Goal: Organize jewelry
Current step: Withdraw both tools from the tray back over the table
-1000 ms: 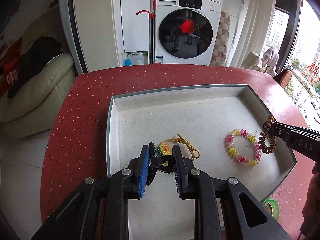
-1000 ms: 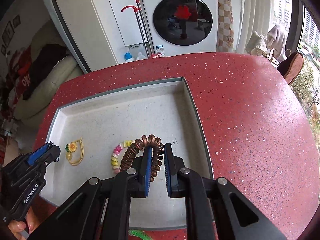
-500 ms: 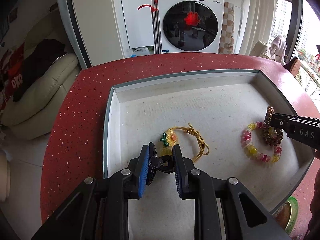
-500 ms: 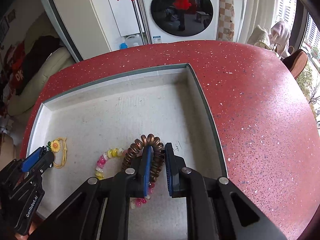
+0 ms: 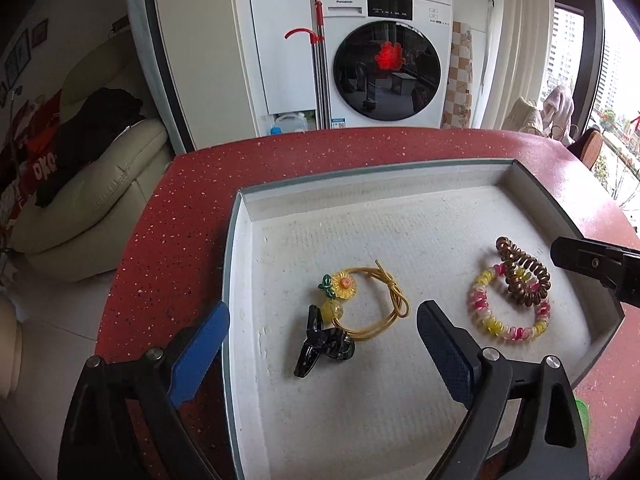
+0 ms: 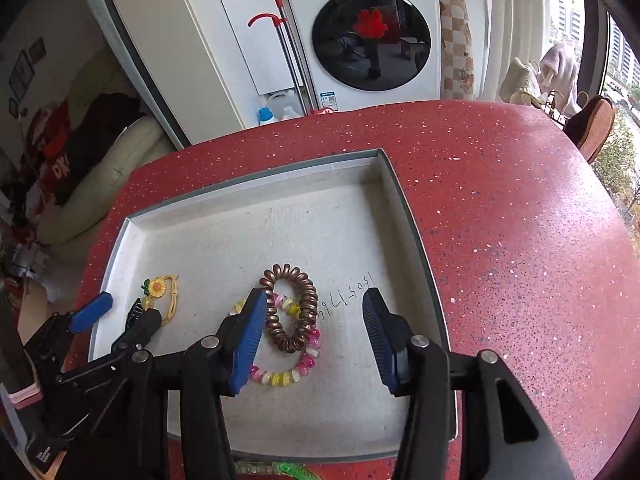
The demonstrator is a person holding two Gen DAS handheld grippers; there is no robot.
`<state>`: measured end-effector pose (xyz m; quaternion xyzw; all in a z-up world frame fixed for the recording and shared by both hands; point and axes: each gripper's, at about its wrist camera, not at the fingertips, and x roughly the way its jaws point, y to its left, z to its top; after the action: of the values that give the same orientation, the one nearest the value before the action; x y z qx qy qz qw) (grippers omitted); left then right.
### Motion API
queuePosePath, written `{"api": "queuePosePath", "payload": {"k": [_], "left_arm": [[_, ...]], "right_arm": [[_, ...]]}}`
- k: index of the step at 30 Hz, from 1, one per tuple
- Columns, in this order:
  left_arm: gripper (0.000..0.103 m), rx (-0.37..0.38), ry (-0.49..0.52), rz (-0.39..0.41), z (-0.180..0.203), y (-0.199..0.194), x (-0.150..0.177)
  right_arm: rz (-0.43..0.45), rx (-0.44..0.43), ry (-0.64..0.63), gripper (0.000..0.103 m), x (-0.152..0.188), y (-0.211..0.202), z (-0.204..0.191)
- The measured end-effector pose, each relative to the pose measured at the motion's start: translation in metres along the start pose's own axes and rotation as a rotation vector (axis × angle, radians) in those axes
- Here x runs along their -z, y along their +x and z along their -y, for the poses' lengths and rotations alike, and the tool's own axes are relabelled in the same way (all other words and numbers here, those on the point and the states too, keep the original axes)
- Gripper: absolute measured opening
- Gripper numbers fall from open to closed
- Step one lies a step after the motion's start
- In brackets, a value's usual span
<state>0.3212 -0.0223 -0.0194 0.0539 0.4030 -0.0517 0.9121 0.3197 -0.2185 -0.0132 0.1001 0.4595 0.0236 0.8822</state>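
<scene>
Jaws of both grippers stand wide apart, empty. Left gripper hangs over the tray's near left part; black hair clip lies on the tray floor between its fingers, touching the yellow flower band. Right gripper hangs near the tray's right wall; brown coil tie lies draped across the pink-yellow bead bracelet. Tray sits on the red desk.

Judgement: this looks like the release step, four pieces deposited. A green item shows at the desk's near edge, outside the tray; next move likely calls for lifting clear without snagging, then reaching it.
</scene>
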Motion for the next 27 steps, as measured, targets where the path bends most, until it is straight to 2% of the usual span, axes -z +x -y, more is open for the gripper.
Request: {"api": "queuePosePath", "payload": {"k": [4, 9, 12, 16, 21, 27], "left_arm": [[0.103, 0.007, 0.013, -0.006, 0.002, -0.006, -0.003], [0.103, 0.033, -0.001, 0.028, -0.002, -0.027, 0.002], [0.103, 0.058, -0.002, 0.05, -0.004, -0.044, 0.008], [0.103, 0.077, 0.036, 0.057, -0.001, -0.065, 0.025], [0.103, 0.088, 0.061, 0.017, 0.001, -0.084, 0.054], [0.103, 0.071, 0.07, 0.016, 0.001, -0.101, 0.087]], "right_arm": [[0.019, -0.023, 0.016, 0.054, 0.009, -0.016, 0.001], [0.027, -0.053, 0.022, 0.056, 0.02, -0.031, 0.004], [0.028, -0.077, 0.024, 0.064, 0.031, -0.041, 0.003], [0.036, -0.123, 0.024, 0.085, 0.048, -0.055, 0.002], [0.056, -0.165, 0.04, 0.089, 0.073, -0.074, 0.007], [0.019, -0.187, 0.051, 0.089, 0.109, -0.088, 0.015]]}}
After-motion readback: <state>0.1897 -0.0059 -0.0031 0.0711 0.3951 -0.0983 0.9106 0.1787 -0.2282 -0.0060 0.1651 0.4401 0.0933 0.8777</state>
